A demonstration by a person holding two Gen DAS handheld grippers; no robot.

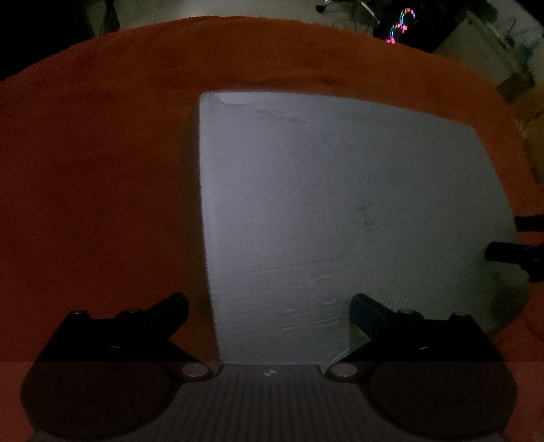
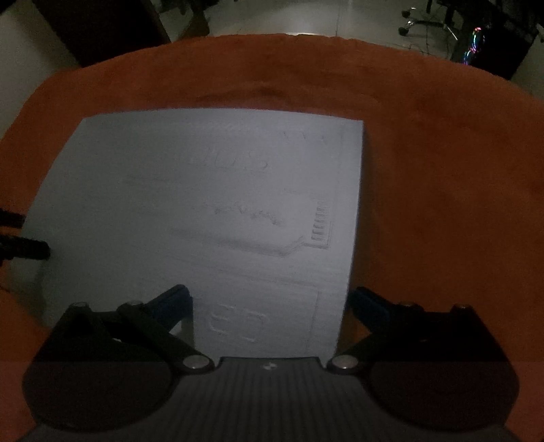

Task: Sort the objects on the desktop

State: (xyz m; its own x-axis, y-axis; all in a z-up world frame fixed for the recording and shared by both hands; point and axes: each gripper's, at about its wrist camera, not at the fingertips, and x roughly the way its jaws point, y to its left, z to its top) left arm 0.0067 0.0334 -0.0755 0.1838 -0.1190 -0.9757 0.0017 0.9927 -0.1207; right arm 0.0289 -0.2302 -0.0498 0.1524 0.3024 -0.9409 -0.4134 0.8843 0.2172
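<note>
A pale grey-blue flat board (image 1: 340, 210) lies on the orange cloth (image 1: 102, 170) of the table; no other desktop objects show. In the right wrist view the board (image 2: 204, 210) carries faint embossed marks. My left gripper (image 1: 268, 306) is open and empty, hovering over the board's near left edge. My right gripper (image 2: 268, 302) is open and empty over the board's near right edge. The right gripper's fingers (image 1: 510, 253) show at the right border of the left wrist view; the left gripper's fingers (image 2: 23, 246) show at the left border of the right wrist view.
The scene is dim. The orange cloth (image 2: 442, 204) covers the whole table. Beyond its far edge is a pale floor (image 2: 289, 17), office chair legs (image 2: 421, 20), a dark cabinet (image 2: 102, 27) and a computer case with coloured lights (image 2: 472, 44).
</note>
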